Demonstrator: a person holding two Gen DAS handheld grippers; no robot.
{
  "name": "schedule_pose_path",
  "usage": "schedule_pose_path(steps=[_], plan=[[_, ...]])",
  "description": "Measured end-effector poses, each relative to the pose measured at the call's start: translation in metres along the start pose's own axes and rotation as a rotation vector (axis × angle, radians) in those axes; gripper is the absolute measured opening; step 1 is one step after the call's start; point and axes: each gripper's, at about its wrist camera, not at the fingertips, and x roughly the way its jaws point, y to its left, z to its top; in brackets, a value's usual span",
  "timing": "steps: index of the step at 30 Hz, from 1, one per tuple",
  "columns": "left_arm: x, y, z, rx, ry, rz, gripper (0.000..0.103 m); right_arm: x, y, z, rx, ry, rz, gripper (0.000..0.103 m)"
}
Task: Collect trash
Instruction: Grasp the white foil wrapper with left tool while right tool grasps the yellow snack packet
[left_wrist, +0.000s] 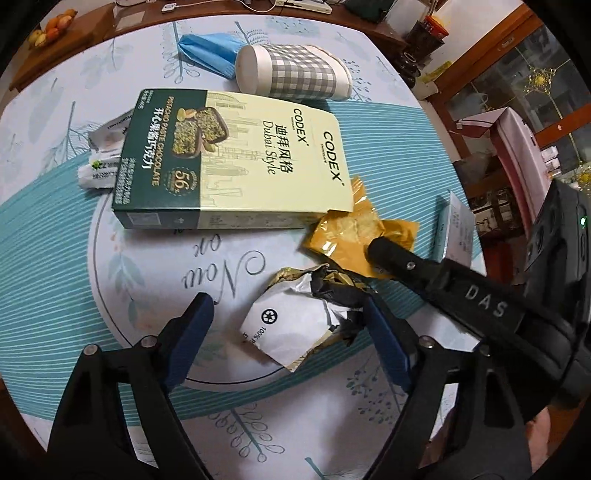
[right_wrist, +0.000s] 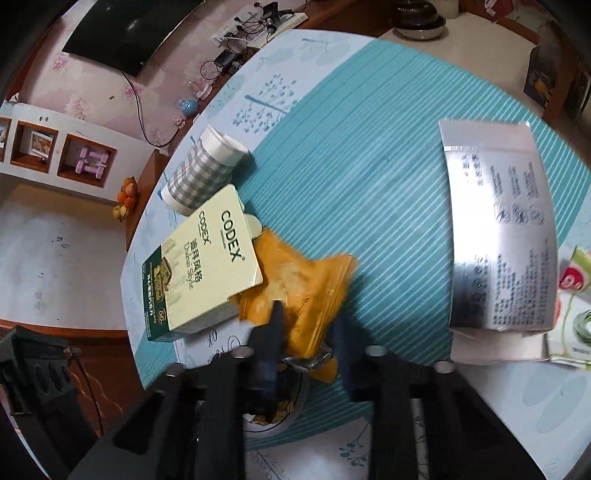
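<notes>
Two grippers set over trash on the surface.
Left gripper (left_wrist: 284, 314), spread wide, straddles the crumpled wrapper (left_wrist: 295, 325) at lower centre; right gripper (right_wrist: 306, 332), part-open, brackets the orange packet (right_wrist: 295, 288) directly ahead.

A dark television (right_wrist: 122, 33) hangs on floral wallpaper (right_wrist: 74, 77) above white shelving (right_wrist: 55, 151); the floor (right_wrist: 48, 251) is pale.

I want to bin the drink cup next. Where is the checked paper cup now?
The checked paper cup lies on its side at the far edge of the table in the left wrist view, just beyond the chocolate box, with a blue packet beside its base.
</notes>
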Motion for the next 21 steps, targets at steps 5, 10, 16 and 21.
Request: schedule_pose_path(steps=[5, 10, 16, 21], plan=[[0.004, -0.003, -0.002, -0.017, 0.011, -0.027, 0.078, -0.015, 0.002, -0.009, -0.022, -0.055, 0.004, 0.009], [0.01, -0.014, -0.006, -0.002, 0.013, -0.024, 0.075, -0.044, 0.006, -0.02, -0.097, -0.137, -0.056, 0.008], [0.009, -0.032, -0.014, 0.055, 0.001, -0.014, 0.063, -0.061, -0.002, -0.034, -0.098, -0.157, -0.073, 0.008], [-0.006, -0.034, -0.029, 0.073, -0.016, 0.005, 0.056, -0.076, -0.005, -0.045, -0.129, -0.172, -0.084, 0.007]])
